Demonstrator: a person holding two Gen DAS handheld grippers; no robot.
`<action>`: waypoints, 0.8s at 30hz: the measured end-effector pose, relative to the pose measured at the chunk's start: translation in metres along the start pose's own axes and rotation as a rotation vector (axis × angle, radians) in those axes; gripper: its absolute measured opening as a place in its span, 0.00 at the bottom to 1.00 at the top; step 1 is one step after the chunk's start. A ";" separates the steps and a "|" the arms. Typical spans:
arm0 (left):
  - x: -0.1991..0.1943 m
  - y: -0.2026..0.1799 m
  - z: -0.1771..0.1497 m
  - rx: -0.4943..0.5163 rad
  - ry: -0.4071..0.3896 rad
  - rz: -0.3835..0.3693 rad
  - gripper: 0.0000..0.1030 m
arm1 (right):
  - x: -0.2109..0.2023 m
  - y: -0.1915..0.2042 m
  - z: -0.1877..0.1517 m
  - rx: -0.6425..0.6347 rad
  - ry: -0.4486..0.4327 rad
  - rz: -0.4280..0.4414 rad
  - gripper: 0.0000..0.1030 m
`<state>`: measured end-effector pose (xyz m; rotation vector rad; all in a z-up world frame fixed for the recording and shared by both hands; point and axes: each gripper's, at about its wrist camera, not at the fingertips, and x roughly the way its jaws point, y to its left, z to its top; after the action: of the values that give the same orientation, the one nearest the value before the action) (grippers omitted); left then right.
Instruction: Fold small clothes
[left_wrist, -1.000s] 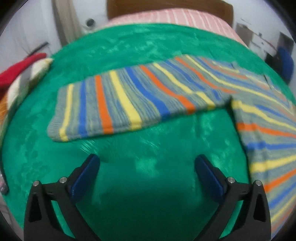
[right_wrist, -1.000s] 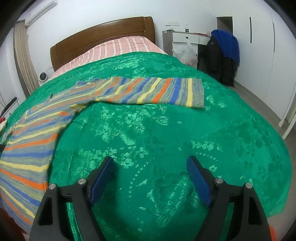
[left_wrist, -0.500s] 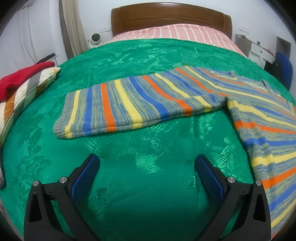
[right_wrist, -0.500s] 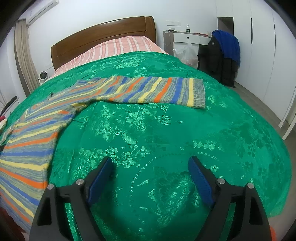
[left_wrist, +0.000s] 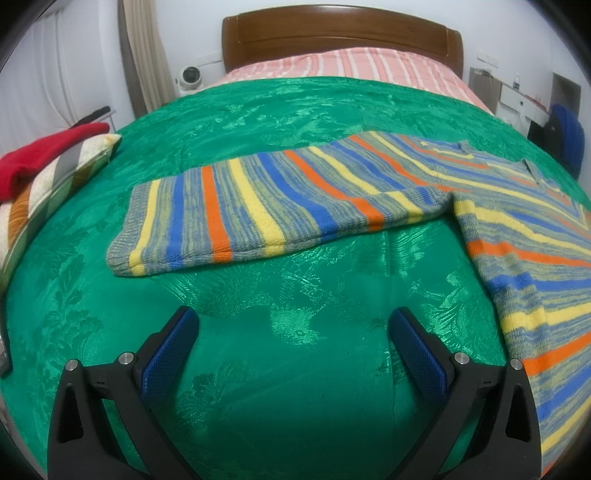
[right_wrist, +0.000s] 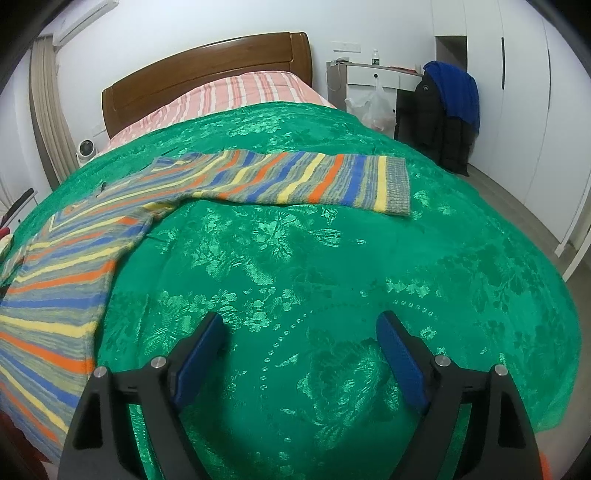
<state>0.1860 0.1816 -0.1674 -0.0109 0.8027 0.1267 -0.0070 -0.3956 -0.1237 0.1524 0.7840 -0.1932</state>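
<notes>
One striped knit sweater (left_wrist: 524, 236) is spread flat on the green bedspread (left_wrist: 295, 369) that covers most of the bed, its body lying between the two views and a sleeve stretched out to either side. As a whole it is judged soft and limp, fairly light, and likely to sag and stretch wherever it is lifted from a single point; the satin-like cover beneath looks slippery, so the garment may slide when pulled. Its left sleeve (left_wrist: 266, 210) is seen lying flat ahead of the left gripper (left_wrist: 293, 334), and the right sleeve (right_wrist: 295, 181) well ahead of the right gripper (right_wrist: 299, 334). Ribbed cuffs, the left cuff (left_wrist: 123, 240) and the right cuff (right_wrist: 397, 184), are judged the firmest edges and the best places to pinch, low against the cover so that only the knit is caught. Both grippers are held with jaws wide apart and nothing between them, hovering over bare bedspread, clear of the sweater.
</notes>
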 end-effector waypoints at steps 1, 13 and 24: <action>0.000 0.000 0.000 0.000 0.000 0.000 1.00 | 0.000 -0.001 0.000 0.002 0.000 0.005 0.82; 0.000 0.000 0.000 0.000 0.000 0.000 1.00 | 0.000 -0.002 0.001 0.021 -0.004 0.020 0.82; 0.000 0.000 0.000 0.000 -0.001 0.000 1.00 | 0.003 0.000 0.001 0.007 0.000 0.009 0.83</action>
<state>0.1861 0.1816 -0.1674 -0.0111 0.8021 0.1262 -0.0043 -0.3960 -0.1250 0.1629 0.7828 -0.1880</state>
